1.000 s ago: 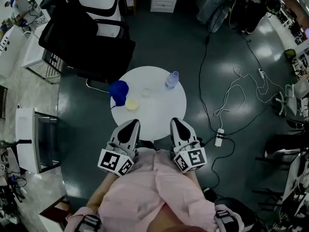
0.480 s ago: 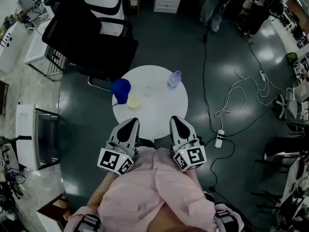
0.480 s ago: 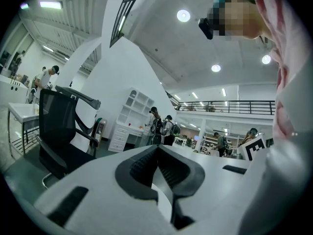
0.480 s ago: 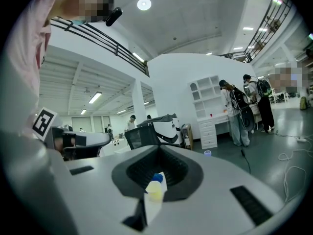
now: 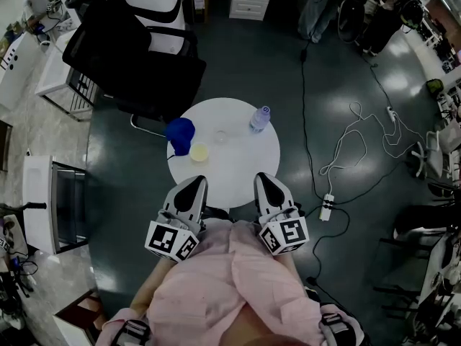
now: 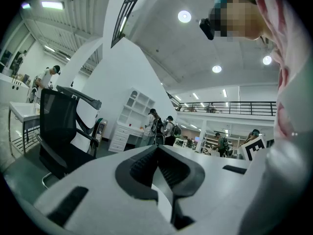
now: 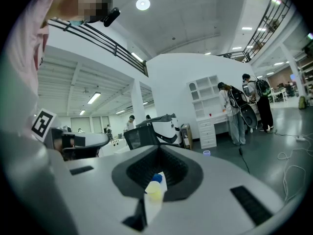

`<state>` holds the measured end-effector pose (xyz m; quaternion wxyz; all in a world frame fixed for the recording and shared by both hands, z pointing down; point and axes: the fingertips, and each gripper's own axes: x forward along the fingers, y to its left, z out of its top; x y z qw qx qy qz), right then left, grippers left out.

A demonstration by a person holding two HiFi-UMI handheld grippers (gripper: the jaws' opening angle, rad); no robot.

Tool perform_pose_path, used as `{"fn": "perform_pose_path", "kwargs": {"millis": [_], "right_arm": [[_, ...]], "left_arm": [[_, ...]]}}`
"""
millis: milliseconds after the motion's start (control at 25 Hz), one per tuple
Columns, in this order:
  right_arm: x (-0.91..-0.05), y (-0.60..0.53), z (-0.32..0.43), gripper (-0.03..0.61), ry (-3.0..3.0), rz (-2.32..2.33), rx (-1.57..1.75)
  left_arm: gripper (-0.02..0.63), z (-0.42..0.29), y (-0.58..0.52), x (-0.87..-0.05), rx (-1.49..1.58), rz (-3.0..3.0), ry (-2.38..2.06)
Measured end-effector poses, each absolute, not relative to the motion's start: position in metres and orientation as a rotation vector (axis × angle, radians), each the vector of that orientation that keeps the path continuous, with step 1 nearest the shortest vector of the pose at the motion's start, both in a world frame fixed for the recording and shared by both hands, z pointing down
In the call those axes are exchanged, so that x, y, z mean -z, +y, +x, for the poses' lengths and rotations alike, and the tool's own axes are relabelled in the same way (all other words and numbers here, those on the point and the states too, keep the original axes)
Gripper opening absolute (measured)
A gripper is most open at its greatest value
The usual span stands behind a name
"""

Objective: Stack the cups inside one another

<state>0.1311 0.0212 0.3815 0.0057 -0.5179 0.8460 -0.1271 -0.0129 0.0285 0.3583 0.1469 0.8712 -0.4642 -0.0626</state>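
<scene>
In the head view a small round white table (image 5: 238,166) carries a blue cup (image 5: 179,134) lying at its left, a yellow cup (image 5: 198,152) beside it and a clear cup (image 5: 220,136) near the middle. My left gripper (image 5: 197,183) and right gripper (image 5: 261,179) hover side by side at the table's near edge, both shut and empty, well short of the cups. In the right gripper view the yellow cup (image 7: 153,190) and blue cup (image 7: 156,178) show through the slit under the closed jaws. The left gripper (image 6: 157,149) points level with jaws together.
A clear water bottle (image 5: 258,118) with a blue cap stands at the table's far right. A black office chair (image 5: 133,56) sits just beyond the table. Cables and a power strip (image 5: 325,204) lie on the floor to the right. White furniture (image 5: 50,200) stands left.
</scene>
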Motion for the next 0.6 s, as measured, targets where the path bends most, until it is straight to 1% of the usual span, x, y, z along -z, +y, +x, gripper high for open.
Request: {"fn": "perform_pose_path", "kwargs": {"millis": [600], "right_arm": [[-0.3803,0.0221,0.1355,0.031,2.640,-1.633,0.393]], "left_arm": [[0.018,-0.0108,0.0285,-0.3560,0.195,2.511,-1.338]]}}
